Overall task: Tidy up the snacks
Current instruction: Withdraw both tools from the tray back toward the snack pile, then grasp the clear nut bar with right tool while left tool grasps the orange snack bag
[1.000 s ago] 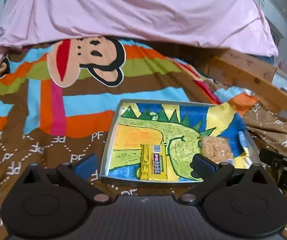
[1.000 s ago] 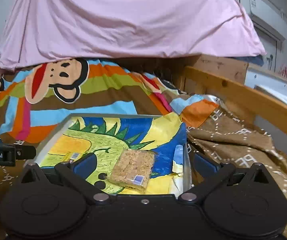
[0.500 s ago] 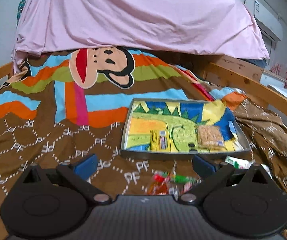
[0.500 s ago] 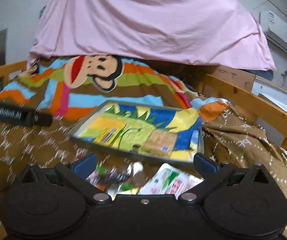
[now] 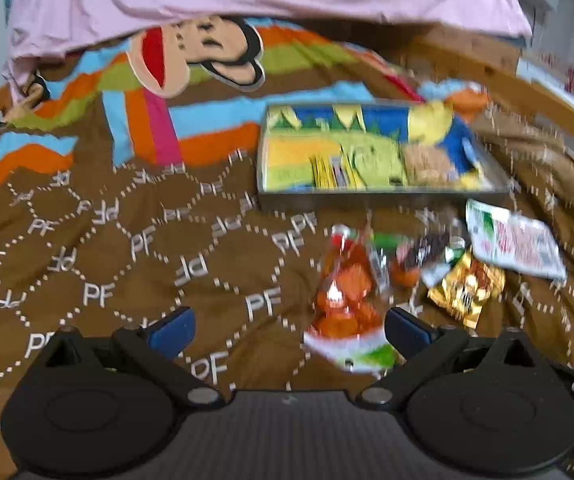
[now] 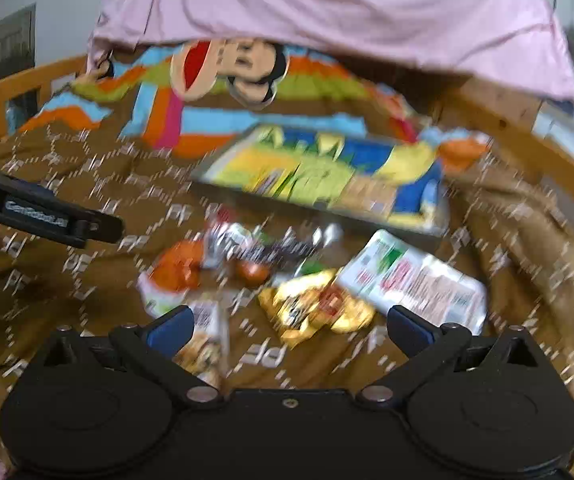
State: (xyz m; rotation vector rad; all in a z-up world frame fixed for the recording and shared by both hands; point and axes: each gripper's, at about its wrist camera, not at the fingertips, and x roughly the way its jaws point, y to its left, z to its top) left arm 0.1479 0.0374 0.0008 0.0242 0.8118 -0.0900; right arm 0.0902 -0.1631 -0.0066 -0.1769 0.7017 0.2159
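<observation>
Snacks lie in a loose heap on the brown bedspread (image 5: 135, 248), ahead of both grippers and on the near side of the tray (image 5: 375, 196). The left gripper (image 5: 287, 326) is spread wide and holds nothing; an orange candy bag (image 5: 343, 300) sits just inside its right finger, with a gold packet (image 5: 467, 288) and a white packet (image 5: 511, 240) further right. The right gripper (image 6: 287, 326) is also wide open and empty, with the gold packet (image 6: 315, 308) between and just beyond its fingers, the white packet (image 6: 415, 280) ahead to the right, and a small bar (image 6: 203, 336) beside its left finger. Inside the tray rest a yellow bar (image 5: 329, 170) and a crispy cereal bar (image 5: 427, 160), both blurred.
</observation>
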